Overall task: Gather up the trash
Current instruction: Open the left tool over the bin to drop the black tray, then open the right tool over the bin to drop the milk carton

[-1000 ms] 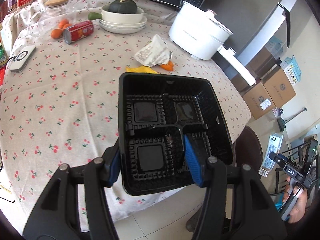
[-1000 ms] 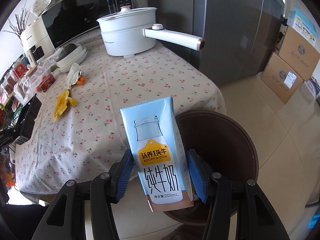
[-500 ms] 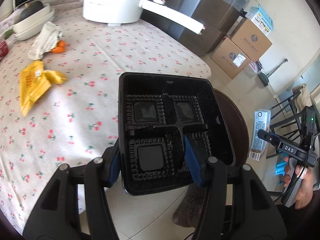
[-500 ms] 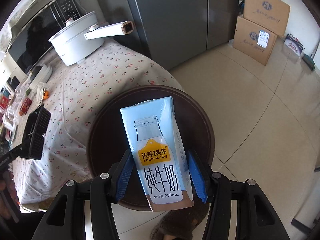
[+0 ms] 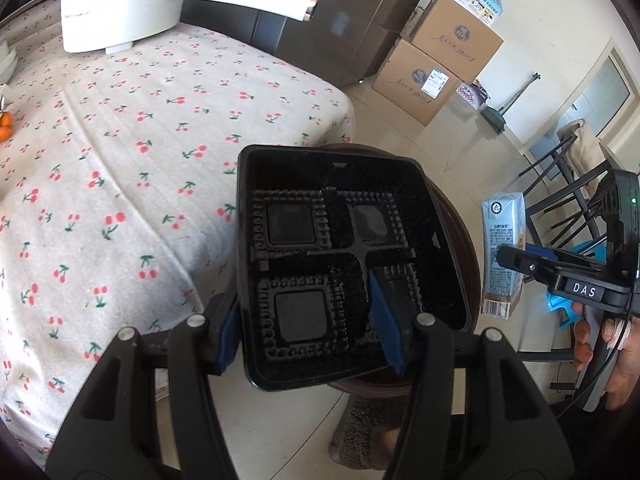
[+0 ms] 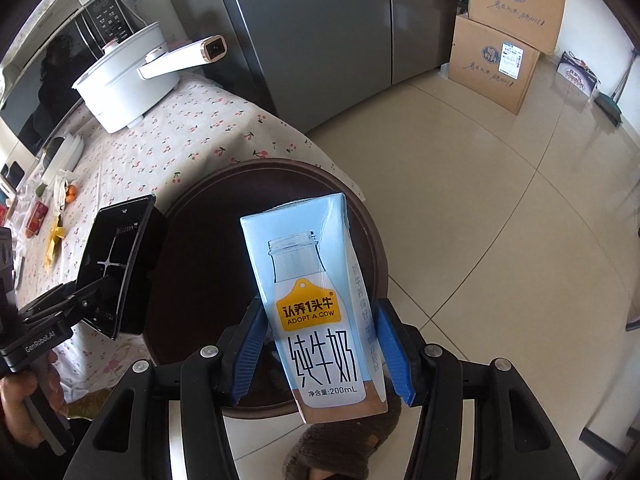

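My left gripper [image 5: 308, 316] is shut on a black plastic food tray [image 5: 340, 240] with four compartments and holds it over the rim of a dark brown round bin [image 5: 460, 240]. My right gripper [image 6: 320, 344] is shut on a light blue milk carton [image 6: 316, 300] and holds it upright above the same bin [image 6: 224, 216]. The carton also shows in the left wrist view [image 5: 502, 248], right of the tray. The tray also shows in the right wrist view [image 6: 116, 260], at the bin's left rim.
The table with a cherry-print cloth [image 5: 120, 140] stands left of the bin. On it are a white electric pot [image 5: 116, 4], a yellow wrapper [image 6: 54, 240], oranges [image 6: 71, 193] and a red can [image 6: 38, 214]. Cardboard boxes [image 6: 500, 40] and a grey fridge [image 6: 320, 40] stand behind.
Both grippers have swung away from the table to over the brown bin. The tray now hangs at the bin's rim and the carton above its middle. Both grips are unchanged.
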Motion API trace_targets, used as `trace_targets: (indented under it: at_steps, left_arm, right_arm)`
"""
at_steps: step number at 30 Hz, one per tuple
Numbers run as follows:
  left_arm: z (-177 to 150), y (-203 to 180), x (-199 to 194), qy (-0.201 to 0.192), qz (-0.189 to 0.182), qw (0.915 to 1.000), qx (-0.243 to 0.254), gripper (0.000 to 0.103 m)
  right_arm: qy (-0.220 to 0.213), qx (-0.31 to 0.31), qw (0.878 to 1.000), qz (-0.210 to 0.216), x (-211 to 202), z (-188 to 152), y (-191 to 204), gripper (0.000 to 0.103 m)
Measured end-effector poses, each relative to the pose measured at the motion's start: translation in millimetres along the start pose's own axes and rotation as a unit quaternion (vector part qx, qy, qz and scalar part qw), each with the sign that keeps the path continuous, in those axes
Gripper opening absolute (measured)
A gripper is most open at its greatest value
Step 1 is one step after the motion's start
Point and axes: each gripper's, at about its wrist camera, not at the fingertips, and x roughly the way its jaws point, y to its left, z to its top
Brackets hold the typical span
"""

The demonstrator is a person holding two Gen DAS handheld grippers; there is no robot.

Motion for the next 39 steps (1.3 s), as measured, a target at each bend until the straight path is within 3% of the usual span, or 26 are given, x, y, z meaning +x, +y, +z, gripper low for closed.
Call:
trace_targets:
  at_steps: [1,3,5,24,25,26,28,39]
  left_arm:
    - [1.0,-2.3,-0.4,-0.007,0.001,1.0000,0.004,0.061]
    - [2.6,-4.3,-1.5,-0.010,0.016,0.9998,0.004,0.092]
    - [4.0,-4.5,-4.9,-0.017,0.034,0.9993,0.004,0.100]
    - [-6.6,49.5,-59.5,-0.019,0.091,0.9955,-0.018,0.102]
    - [-7.2,53.2,-63.5,-0.020,0.094,0.9952,-0.019,0.102]
    - [-8.0,56.7,-67.7,-0.021,0.097,0.9948,-0.021,0.102]
    - [-9.8,63.0,-75.7,-0.024,0.104,0.9940,-0.023,0.102]
    - [-22.0,107.6,-125.0,-0.040,0.139,0.9882,-0.052,0.102]
  right_arm:
    - [0.000,0.000,1.000,-0.001,0.4,0.3,-0.3,0.056]
    - [0.000,-0.002,1.000,-0.003,0.6,1.5,0.2,0.056]
    - [-0.001,-0.003,1.000,-0.001,1.1,2.5,1.4,0.056]
    - [-0.004,-0.021,1.000,-0.001,10.5,9.3,32.8,0.057]
    - [-0.009,-0.019,1.000,-0.003,9.4,10.4,34.9,0.060]
    - [-0.015,-0.015,1.000,-0.003,7.8,11.5,36.6,0.072]
    - [-0.028,-0.005,1.000,-0.002,3.8,13.6,38.9,0.087]
    - [-0.017,-0.030,0.999,0.007,3.6,15.6,73.9,0.089]
